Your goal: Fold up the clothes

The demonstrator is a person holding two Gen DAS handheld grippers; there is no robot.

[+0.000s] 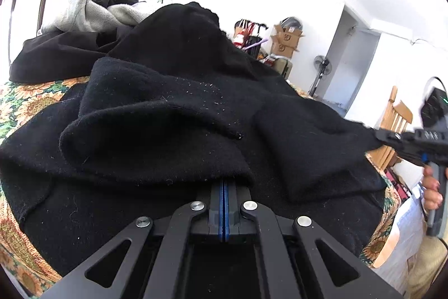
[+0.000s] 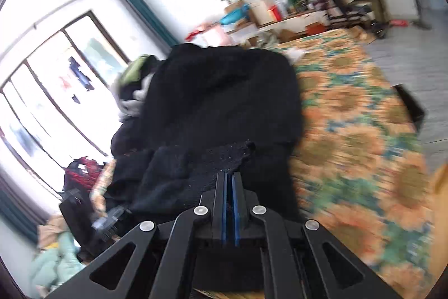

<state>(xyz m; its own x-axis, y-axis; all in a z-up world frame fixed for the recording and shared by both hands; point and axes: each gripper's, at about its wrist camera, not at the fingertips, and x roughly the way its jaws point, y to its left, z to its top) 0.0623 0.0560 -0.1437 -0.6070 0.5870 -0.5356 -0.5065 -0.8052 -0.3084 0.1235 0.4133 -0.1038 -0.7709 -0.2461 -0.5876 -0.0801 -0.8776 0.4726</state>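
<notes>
Both tools clamped on a black knit garment spread over a sunflower-print bench.

We see the black garment (image 1: 179, 114) lying bunched in thick folds on the sunflower-patterned cloth (image 2: 358, 114) that covers the bench. Our left tool (image 1: 224, 187) has its jaws closed together, its tips buried under a rolled fold of the garment, pinching it. Our right tool (image 2: 230, 178) is likewise closed, its jaws gripping an edge of the same garment; in the left wrist view this right tool (image 1: 378, 135) enters from the right edge and holds a corner of the fabric pulled taut, with a hand (image 1: 432, 190) on its grip. Behind the garment sits a pile of grey, black and green clothes (image 1: 92, 11).
</notes>
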